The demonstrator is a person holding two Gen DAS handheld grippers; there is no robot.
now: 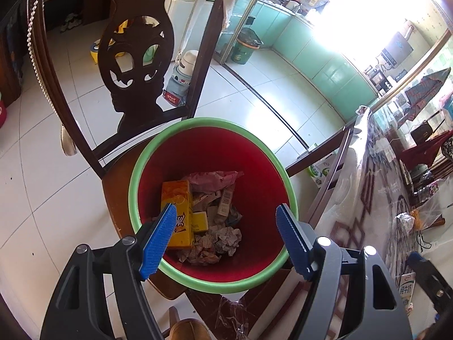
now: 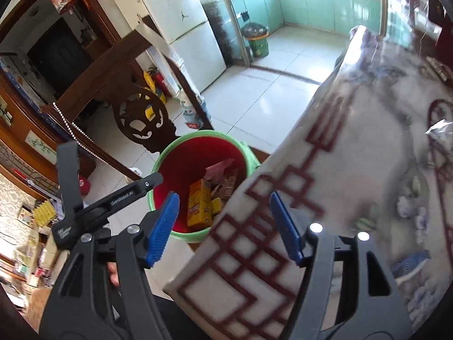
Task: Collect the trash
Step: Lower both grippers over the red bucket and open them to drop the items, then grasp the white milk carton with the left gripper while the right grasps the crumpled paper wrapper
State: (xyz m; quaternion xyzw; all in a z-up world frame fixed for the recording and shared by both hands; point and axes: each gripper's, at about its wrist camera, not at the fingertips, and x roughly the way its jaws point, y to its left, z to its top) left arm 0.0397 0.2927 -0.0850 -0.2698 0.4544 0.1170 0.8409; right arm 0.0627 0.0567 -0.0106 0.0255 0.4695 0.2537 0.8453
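Left wrist view looks down past the left gripper [image 1: 226,235], its blue pads spread wide with nothing between them, into the red bin [image 1: 215,266] with a green rim standing on a wooden chair [image 1: 119,192]. Inside, an orange juice carton [image 1: 178,198] leans with its long axis running from the near wall toward the far one, beside crumpled paper [image 1: 226,238], small wrappers and a pink bag [image 1: 215,178] at the back. Right wrist view shows the right gripper [image 2: 223,226], also wide and empty, over the edge of the patterned table [image 2: 354,170], with the bin just beyond.
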